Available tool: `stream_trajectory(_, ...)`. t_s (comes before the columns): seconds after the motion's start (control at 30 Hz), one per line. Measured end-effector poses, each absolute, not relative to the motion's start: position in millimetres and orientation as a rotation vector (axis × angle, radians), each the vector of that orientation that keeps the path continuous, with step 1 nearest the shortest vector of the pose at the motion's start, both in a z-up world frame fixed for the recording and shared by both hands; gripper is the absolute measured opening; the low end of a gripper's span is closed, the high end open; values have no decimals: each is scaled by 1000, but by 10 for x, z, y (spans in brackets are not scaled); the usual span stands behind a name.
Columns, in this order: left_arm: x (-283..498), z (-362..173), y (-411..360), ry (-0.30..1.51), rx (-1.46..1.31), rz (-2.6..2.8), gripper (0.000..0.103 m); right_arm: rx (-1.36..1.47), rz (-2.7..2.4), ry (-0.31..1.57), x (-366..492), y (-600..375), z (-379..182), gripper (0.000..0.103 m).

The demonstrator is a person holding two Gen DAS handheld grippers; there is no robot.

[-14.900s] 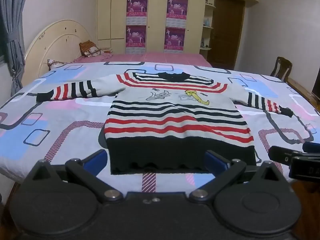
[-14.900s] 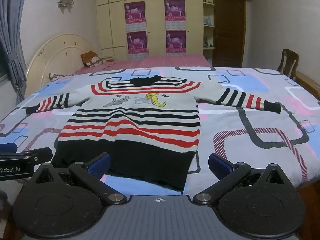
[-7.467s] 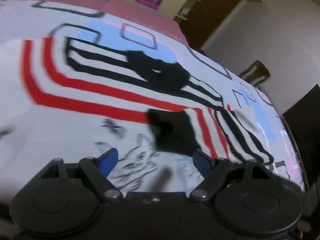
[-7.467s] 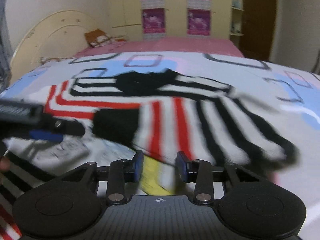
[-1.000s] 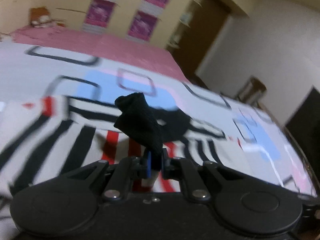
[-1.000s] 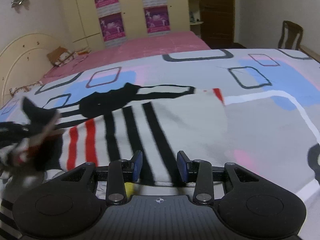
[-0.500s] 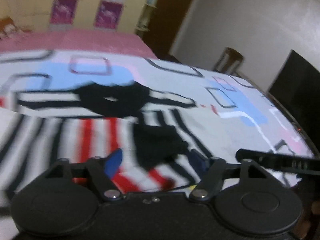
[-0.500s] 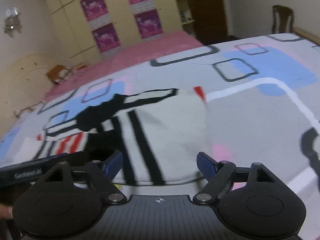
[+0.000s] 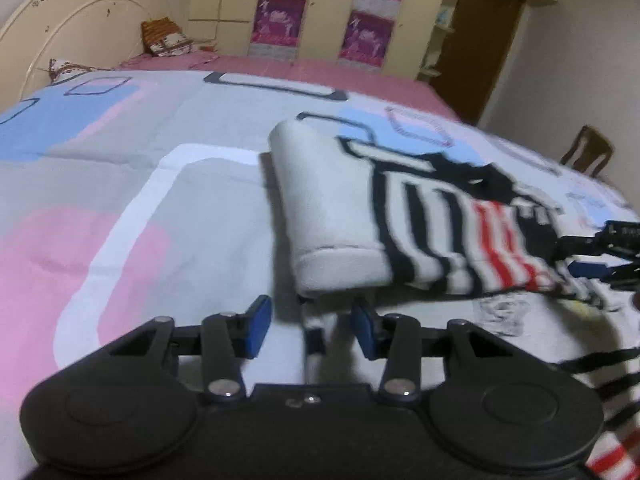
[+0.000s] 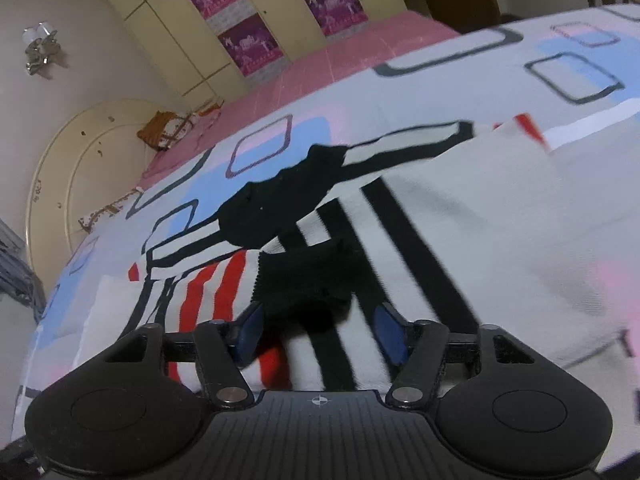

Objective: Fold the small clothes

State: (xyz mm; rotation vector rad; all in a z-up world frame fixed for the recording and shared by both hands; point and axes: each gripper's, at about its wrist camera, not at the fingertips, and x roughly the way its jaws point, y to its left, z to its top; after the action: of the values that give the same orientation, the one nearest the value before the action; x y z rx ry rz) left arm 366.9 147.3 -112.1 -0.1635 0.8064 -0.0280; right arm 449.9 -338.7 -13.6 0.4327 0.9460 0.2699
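Note:
A small grey-white sweater [image 9: 332, 208] with black and red stripes lies on the bed, both sleeves folded across its chest. My left gripper [image 9: 310, 326] sits at the sweater's left folded edge. Its jaws are closing with a strip of the striped edge between them, and the pads do not touch it. My right gripper [image 10: 320, 330] hovers over the chest just below the black collar [image 10: 280, 208]. Its jaws are closing around a sleeve's black cuff [image 10: 304, 284], with a gap still showing at the right pad. In the left wrist view the right gripper [image 9: 600, 248] shows at the far right.
The bedspread [image 9: 120, 200] has pink, blue and grey shapes and stretches wide to the left of the sweater. A cream headboard [image 9: 60, 40] and cushions stand at the far end. A wooden chair [image 9: 586, 156] and a brown door [image 9: 480, 40] are beyond the bed's right side.
The left gripper let go of the black cuff, which dropped onto the chest, then swung left to the sweater's side edge. The right gripper opened wide, came closer to the cuff and narrowed.

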Motion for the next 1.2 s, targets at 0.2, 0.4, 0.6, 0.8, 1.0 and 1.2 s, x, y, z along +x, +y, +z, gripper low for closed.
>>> stream_trajectory(0.2,3902,-1154,1503,795,-148,-48,22,345,302,951,4713,-3169,-96,2)
stream_trajectory(0.4,3848,-1213,1530,806,-128,-76,21,177,294,601,4461,-3289,708,2)
stream_trajectory(0.6,3853,-1213,1538,814,-125,-83,20,108,256,779,4392,-3443,152,2)
stream_trajectory(0.8,3900,-1215,1509,823,-101,-88,20,116,239,835,4171,-3499,-97,2)
stream_trajectory(1.0,3760,-951,1546,795,-88,-54,66,130,182,830,4143,-3536,-46,36)
stream_trajectory(1.2,3718,-750,1259,659,-159,-153,65,99,254,760,4074,-3353,157,33)
